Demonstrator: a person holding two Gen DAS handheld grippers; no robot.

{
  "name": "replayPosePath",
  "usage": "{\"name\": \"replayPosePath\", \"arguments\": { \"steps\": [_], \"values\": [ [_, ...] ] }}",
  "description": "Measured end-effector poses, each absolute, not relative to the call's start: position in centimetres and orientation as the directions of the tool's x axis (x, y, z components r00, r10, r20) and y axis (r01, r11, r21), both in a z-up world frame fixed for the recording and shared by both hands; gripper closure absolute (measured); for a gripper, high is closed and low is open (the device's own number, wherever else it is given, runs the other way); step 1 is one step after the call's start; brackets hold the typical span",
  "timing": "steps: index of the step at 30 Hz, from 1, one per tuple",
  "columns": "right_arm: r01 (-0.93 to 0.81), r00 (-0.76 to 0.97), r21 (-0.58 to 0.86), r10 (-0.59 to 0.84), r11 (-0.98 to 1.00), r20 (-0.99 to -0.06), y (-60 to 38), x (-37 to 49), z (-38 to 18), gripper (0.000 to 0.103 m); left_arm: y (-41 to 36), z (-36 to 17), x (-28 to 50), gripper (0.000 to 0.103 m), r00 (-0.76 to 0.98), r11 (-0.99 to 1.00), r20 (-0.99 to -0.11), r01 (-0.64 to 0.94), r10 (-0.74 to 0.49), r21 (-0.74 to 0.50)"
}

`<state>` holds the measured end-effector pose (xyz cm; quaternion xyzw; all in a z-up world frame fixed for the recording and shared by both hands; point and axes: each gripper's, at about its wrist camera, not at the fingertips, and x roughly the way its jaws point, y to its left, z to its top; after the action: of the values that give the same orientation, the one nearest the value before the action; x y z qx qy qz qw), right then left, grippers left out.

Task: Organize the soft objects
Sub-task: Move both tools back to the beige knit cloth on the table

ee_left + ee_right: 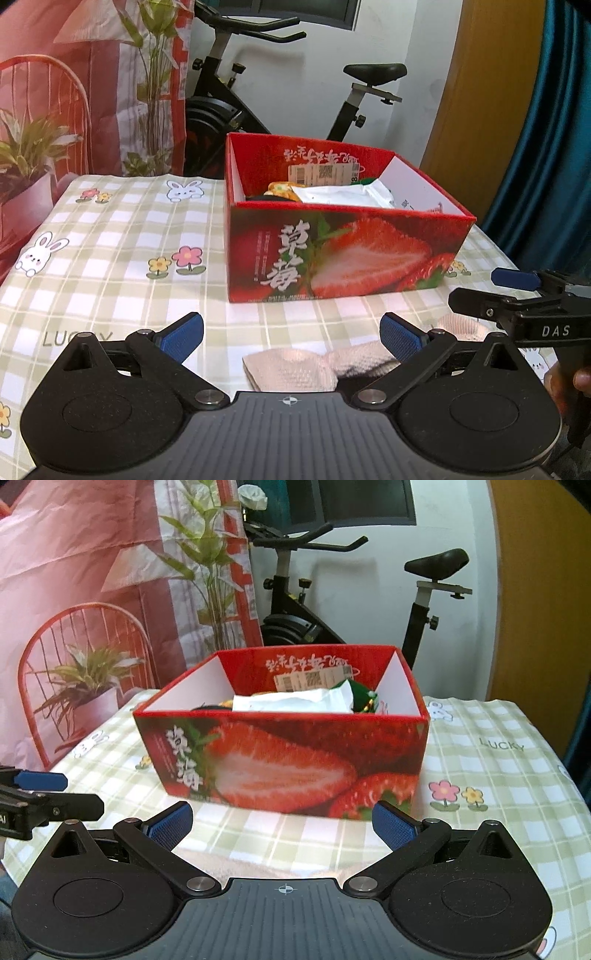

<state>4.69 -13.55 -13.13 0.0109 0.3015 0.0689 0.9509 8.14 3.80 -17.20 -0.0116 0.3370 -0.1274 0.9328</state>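
Note:
A red strawberry-print box [343,254] [284,764] stands on the checked tablecloth, holding a white soft packet [343,195] [295,703], a yellow item [280,190] and a green item [364,696]. A pale pink knitted cloth [306,363] lies on the table in front of the box, between the fingers of my left gripper [291,338], which is open just above it. My right gripper [282,827] is open with nothing between its fingers, facing the box; a pink blur [258,864] lies below it. In the left wrist view the right gripper [517,295] shows at the right edge.
The tablecloth [110,229] has rabbits and flowers on it. Behind the table stand an exercise bike [280,92] and a pink printed backdrop [74,590]. A wooden door [480,110] and blue curtain [554,147] are on the right. A person's hand [580,376] holds the right gripper.

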Motion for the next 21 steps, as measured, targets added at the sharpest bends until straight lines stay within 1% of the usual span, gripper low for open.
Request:
{"name": "replayPosePath", "arguments": {
  "steps": [16,21],
  "values": [
    [-0.096,0.792,0.04,0.1,0.995,-0.603,-14.0,2.5,-15.7,0.0,4.0,-19.2,7.0,0.001,0.715,0.968,-0.654,0.206,-0.248,-0.142],
    [-0.093,0.775,0.047,0.102,0.995,-0.624,-14.2,2.3,-16.7,0.001,4.3,-19.6,7.0,0.002,0.707,0.966,-0.659,0.192,-0.258,-0.172]
  ]
}}
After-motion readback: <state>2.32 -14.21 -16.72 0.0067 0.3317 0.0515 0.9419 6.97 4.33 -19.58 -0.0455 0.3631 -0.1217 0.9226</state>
